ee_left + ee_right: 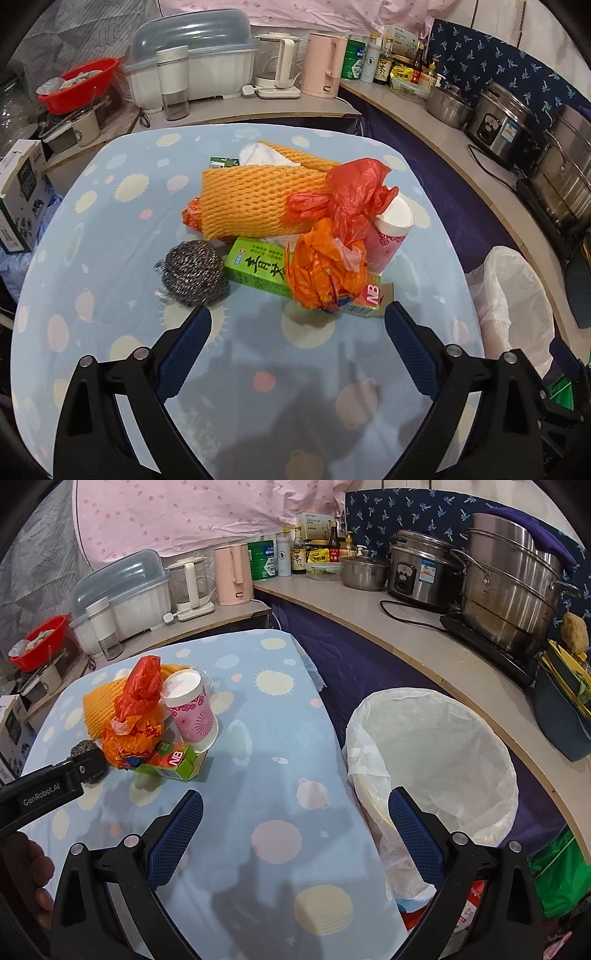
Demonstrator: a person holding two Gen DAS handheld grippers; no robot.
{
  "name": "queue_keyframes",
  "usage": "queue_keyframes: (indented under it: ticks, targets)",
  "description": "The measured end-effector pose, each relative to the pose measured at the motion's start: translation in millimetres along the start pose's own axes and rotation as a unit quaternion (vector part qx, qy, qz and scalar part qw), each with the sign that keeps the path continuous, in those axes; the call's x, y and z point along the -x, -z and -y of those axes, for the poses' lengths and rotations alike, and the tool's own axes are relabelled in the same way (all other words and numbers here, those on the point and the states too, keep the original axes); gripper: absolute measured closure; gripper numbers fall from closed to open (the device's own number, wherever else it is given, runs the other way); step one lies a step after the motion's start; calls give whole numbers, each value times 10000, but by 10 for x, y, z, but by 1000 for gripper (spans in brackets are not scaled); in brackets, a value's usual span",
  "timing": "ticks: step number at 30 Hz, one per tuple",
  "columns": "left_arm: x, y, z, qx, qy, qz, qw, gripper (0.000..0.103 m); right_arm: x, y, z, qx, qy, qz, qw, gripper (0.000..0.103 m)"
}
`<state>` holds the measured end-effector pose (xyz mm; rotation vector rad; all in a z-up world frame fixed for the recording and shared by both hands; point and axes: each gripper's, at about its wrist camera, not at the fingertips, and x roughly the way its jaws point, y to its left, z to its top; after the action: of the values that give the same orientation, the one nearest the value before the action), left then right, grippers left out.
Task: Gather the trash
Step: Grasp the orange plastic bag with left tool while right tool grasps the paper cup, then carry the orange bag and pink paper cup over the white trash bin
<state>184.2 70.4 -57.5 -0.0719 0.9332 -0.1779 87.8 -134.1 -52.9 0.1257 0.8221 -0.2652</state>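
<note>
Trash pile point(295, 229) all on the table point(110, 295), bin point(443, 746) beside it looks empty, so nothing collected yet. Left gripper point(297, 325) hangs just short of the pile, right gripper point(295, 812) over the table edge by the bin; both jaws apart, empty.

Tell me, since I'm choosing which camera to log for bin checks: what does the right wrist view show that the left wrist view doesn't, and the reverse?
Only the right wrist view shows the trash bin's lined inside, with nothing visible in it, and the left gripper from the side. Only the left wrist view shows the whole steel scourer, the white tissue and the green box's printed face. Both show the blue table, the orange foam net, red plastic bag, pink paper cup and both grippers open.
</note>
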Motion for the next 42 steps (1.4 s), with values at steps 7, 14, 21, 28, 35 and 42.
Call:
queue_keyframes:
  ticks: [7,14,21,28,35,42]
  targets:
    - [-390,-172,-13,63,237,-143,9996,17,-206,-158,-115,42,21,-2,10000,7]
    - [-431,-143,-116,15,664,-326,9973,58,-367,-275,-255,92,-122,-17,9999,7]
    - [-277,-89,-254,38,857,-338,9957,61,-519,-368,-514,232,-522,22,9984,7]
    - [-190,-12,-411,86,792,-324,9963,62,-775,-528,-757,355,-806,28,9961,17]
    - [-172,86,-542,121,676,-403,9968,62,-1043,-644,-941,394,-977,-78,9944,29]
    - [-194,162,-601,140,624,-503,9967,62,-1223,-660,-1020,376,-1074,-282,9931,60]
